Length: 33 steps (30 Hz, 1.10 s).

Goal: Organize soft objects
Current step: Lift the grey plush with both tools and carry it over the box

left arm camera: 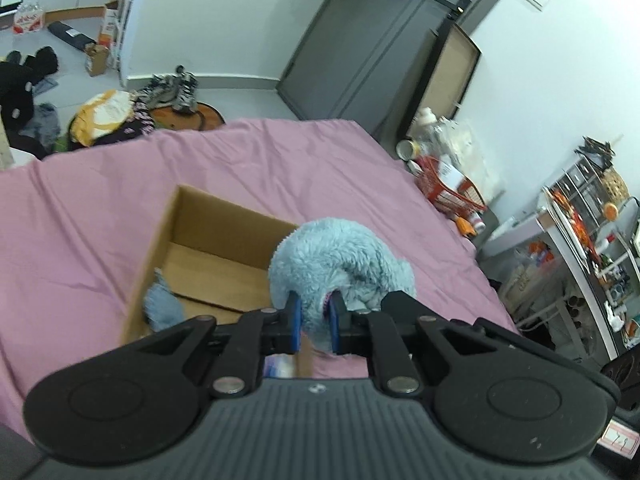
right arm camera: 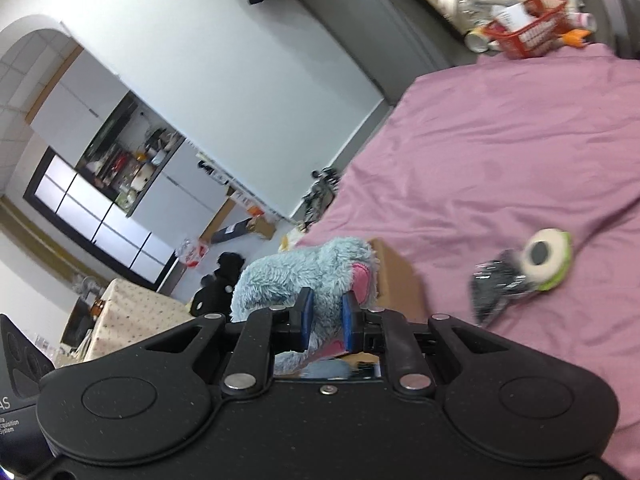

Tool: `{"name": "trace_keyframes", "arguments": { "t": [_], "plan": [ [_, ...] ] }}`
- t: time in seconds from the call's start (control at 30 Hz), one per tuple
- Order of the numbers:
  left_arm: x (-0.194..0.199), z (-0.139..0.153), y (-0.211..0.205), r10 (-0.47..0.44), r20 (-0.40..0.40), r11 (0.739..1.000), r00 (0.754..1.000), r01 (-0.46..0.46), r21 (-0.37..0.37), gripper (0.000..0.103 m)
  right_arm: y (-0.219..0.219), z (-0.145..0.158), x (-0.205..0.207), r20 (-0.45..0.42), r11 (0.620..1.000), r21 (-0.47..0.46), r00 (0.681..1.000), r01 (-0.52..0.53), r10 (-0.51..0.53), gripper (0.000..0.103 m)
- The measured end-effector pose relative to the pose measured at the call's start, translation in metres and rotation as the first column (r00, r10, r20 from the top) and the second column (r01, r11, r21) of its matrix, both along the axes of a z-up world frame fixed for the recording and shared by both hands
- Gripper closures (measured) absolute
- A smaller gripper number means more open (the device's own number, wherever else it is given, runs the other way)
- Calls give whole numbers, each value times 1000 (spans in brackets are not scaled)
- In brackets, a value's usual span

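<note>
Both pairs of tongs are clamped on the same blue plush toy [left arm camera: 340, 264]: the left tongs [left arm camera: 316, 322] pinch a fold of its fur, and the right tongs [right arm camera: 327, 318] are closed narrow on the fur beside a pink ear. The toy hangs between them above the pink bed [left arm camera: 100, 208], over the near right corner of the open cardboard box [left arm camera: 192, 216], which sits on the bed with a smaller blue fuzzy thing [left arm camera: 162, 306] already inside at its left wall. The step in hand looks like carrying the plush over the box and lowering it in. To do it well, both hands should travel together so the toy neither stretches nor tears loose, centre it over the opening, sink until its bulk is below the rim, then release both grips together. A green one-eyed soft toy [right arm camera: 546, 258] lies on the bed, well apart from the tongs, apparently still to be collected.
</note>
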<state>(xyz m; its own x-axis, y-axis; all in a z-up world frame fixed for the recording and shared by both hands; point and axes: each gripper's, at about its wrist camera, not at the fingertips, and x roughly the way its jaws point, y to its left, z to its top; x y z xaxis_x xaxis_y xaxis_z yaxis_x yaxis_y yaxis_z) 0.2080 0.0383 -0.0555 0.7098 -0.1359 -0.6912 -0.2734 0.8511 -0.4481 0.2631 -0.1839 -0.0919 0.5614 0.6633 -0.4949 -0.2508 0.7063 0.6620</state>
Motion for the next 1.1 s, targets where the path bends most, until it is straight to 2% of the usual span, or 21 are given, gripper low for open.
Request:
{"name": "trace_keyframes", "arguments": {
  "t": [0.27, 0.57, 0.97, 1.1],
  "plan": [
    [2, -4, 53, 79, -24, 997, 997, -79, -1, 90, 55, -3, 7, -12, 999, -15, 999, -39, 39, 88],
    [15, -46, 85, 94, -106, 994, 990, -100, -54, 91, 75, -28, 9, -54, 996, -69, 998, -48, 45, 90],
    [44, -75, 82, 23, -192, 1000, 981, -26, -14, 90, 85, -39, 16, -63, 986, -160, 998, -39, 30, 89],
    [51, -80, 73, 14, -248, 999, 969, -4, 42, 88, 78, -46, 14, -100, 979, -200, 995, -38, 19, 88]
  ]
}}
